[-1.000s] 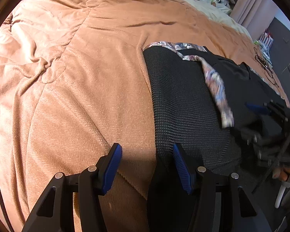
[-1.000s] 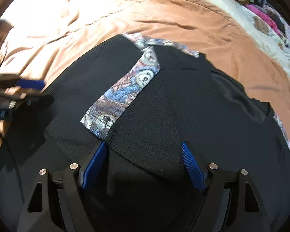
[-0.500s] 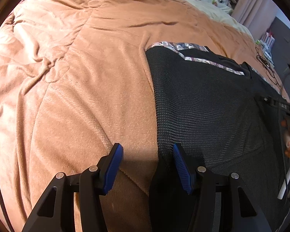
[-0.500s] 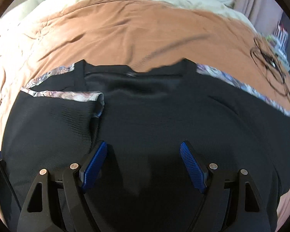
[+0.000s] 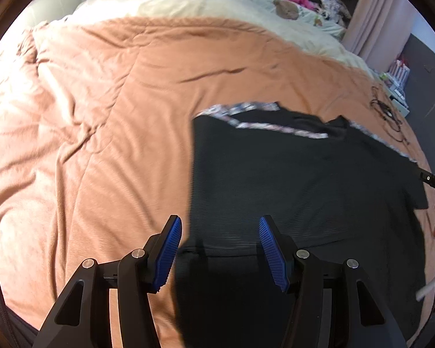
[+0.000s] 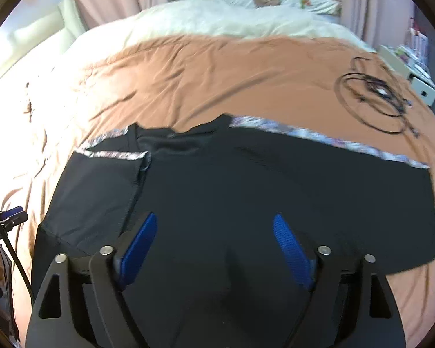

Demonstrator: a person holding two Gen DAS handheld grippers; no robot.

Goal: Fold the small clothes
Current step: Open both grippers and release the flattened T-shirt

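Note:
A black short-sleeved shirt [image 5: 304,179] with patterned trim along its shoulders lies flat on the orange blanket [image 5: 116,116], collar away from me. Its left sleeve is folded in over the body [image 6: 101,191]; the right sleeve lies spread out [image 6: 391,203]. My left gripper [image 5: 217,246] is open and empty, hovering over the shirt's left edge near the hem. My right gripper [image 6: 214,246] is open and empty, above the shirt's lower middle. The left gripper's tip also shows at the left edge of the right wrist view [image 6: 11,217].
A coil of black cable [image 6: 377,98] lies on the blanket beyond the shirt's right shoulder. A cream duvet [image 6: 232,20], soft toys and pink clothes lie at the head of the bed. Boxes stand on the floor at the right [image 6: 417,84].
The left sleeve, lying slantwise across the chest a second ago, now lies folded flat on the left side. Both grippers have pulled back and up, so more of the bed shows.

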